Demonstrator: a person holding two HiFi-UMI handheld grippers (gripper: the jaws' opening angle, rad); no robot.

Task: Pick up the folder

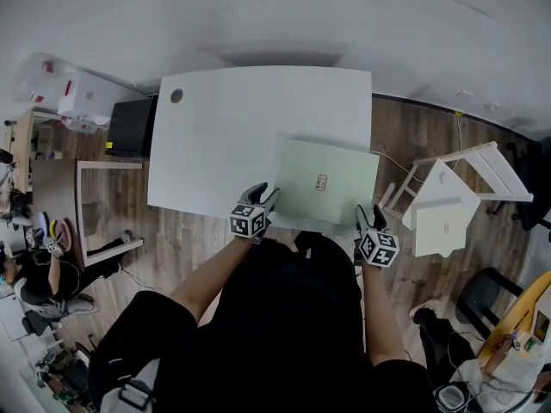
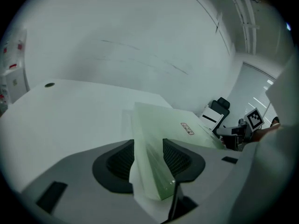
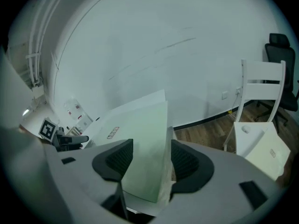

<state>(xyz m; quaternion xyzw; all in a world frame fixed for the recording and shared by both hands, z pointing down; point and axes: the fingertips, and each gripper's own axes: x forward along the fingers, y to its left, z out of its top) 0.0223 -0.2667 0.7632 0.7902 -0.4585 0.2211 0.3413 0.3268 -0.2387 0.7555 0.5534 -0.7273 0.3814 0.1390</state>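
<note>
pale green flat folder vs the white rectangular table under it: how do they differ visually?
Colour: the pale green folder is tinted, the white table plain. Size: the folder covers only the table's near right part. Marks: the folder bears a small label; the table has a round dark hole at its far left corner. Pose: the folder lies slightly askew to the table's edges. Shared: both flat and rectangular.

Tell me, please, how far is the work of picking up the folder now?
Done: the approach. The left hand-held gripper has the near left corner of the folder between its open jaws, and the right hand-held gripper has the near right corner. In hand: the grasp; the pads do not seem to press yet. Left: closing both and lifting, as the folder lies on the table.
</note>
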